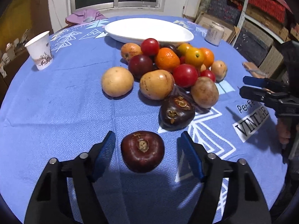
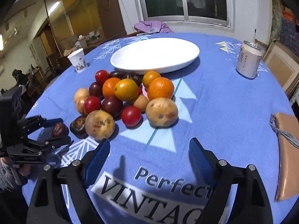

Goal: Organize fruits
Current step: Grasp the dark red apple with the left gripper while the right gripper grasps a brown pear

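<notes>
A round table under a blue printed tablecloth [image 2: 224, 112] fills both of your wrist views. On its far side sits an empty white oval platter [image 2: 155, 55]. Just in front of it lies the heap of fruit [image 1: 168, 69]: oranges, red and yellow tomatoes, dark plums and tan round fruits, all touching one another on the cloth. None of it is on the platter.

Your left gripper [image 1: 147, 145] points down at the near edge of the heap, jaws apart on either side of a dark red-brown water chestnut [image 1: 143, 151]; a strip of cloth shows between each blue pad and the chestnut, so nothing is gripped. A second, darker chestnut [image 1: 176, 113] lies just beyond it, touching the heap.

Your right gripper [image 2: 147, 155] hangs with jaws wide over the "Perfect VINTAGE" lettering, nothing between them, the nearest tan fruit [image 2: 161, 112] just ahead.

A drink can [image 2: 249, 59] stands far right, a paper cup [image 2: 78, 60] far left, and a tan pouch [image 2: 287, 156] lies at the right edge.
</notes>
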`<state>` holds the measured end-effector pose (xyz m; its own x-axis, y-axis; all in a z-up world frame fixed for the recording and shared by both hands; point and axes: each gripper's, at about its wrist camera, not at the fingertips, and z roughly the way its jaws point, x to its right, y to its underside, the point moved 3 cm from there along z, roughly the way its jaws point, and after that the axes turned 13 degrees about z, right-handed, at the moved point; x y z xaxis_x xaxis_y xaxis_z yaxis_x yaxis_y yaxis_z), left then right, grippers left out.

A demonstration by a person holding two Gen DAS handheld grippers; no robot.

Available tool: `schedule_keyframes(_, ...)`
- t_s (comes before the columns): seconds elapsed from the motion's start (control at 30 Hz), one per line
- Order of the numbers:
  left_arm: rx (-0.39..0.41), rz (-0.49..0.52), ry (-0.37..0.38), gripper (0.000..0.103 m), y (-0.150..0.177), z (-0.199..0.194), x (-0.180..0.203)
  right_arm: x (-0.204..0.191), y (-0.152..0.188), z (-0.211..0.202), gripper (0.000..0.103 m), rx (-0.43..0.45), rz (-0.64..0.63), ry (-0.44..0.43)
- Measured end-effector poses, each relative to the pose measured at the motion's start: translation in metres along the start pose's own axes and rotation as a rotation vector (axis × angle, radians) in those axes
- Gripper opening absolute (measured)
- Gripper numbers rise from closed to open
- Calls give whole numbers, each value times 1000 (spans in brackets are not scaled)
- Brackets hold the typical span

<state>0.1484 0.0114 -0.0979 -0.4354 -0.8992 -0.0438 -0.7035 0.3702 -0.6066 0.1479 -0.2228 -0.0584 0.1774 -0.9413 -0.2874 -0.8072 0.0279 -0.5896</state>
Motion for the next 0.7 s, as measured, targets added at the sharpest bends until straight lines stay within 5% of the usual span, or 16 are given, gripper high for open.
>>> schedule_keyframes(0.13, -16, 25, -28, 67, 0, 2, 4, 1, -10, 6, 88, 11, -28, 19)
schedule_keyframes(0.27, -19, 42, 0, 82, 0, 4, 8, 1, -19, 10, 88, 25, -68, 61)
schedule_keyframes(0.4, -8, 44, 37, 89, -1, 5, 9, 12, -20, 17, 65, 25, -43, 69)
schedule_keyframes(0.47, -8, 43, 14, 82, -1, 4, 9, 17, -18, 22, 62, 2, -28, 64)
schedule_keyframes(0.6, 14, -33, -25, 49, 2, -4, -6, 22, -16, 28, 62, -28, -3, 48)
schedule_keyframes(0.7, 23, -58, -10, 43, 3, -7, -11, 20, -15, 28, 62, -17, -5, 48)
